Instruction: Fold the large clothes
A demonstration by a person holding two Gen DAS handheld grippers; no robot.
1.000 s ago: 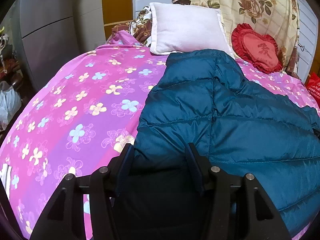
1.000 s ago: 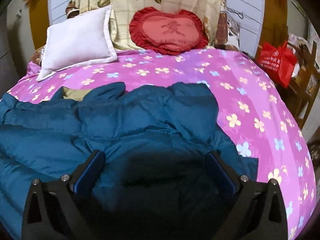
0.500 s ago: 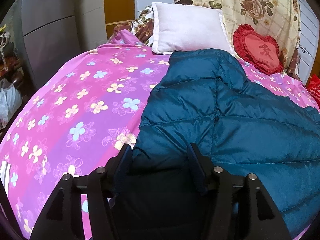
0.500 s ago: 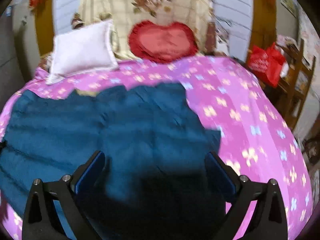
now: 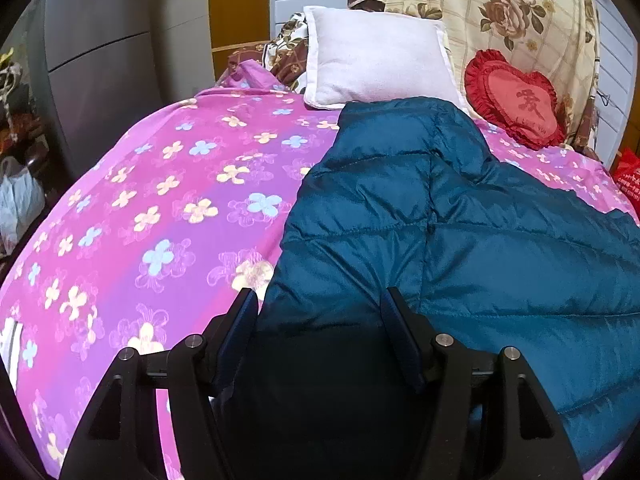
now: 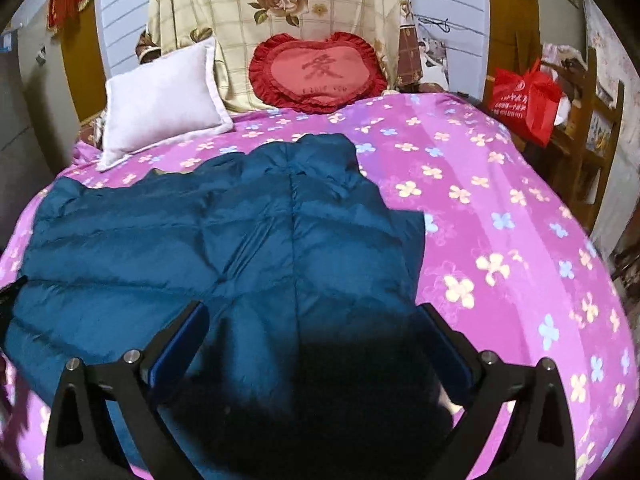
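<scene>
**Jacket spread flat, both grippers over its near edge**

The bed (image 6: 500, 184), in its pink flowered sheet, carries the blue jacket (image 6: 240, 240), which lies across the near half, well short of the white pillow (image 6: 160, 104) in the right view. A second ago the right side of the jacket was bunched in soft humps; now it lies smoother and flatter, with a straight right edge. That suggests the spreading step is about done and a fold can begin.

The right gripper (image 6: 312, 312) hangs over the near right part, jaws wide apart, holding nothing. The left gripper (image 5: 320, 304) sits at the near left corner as before, jaws parted with fabric between them; whether they pinch it I cannot tell.
</scene>
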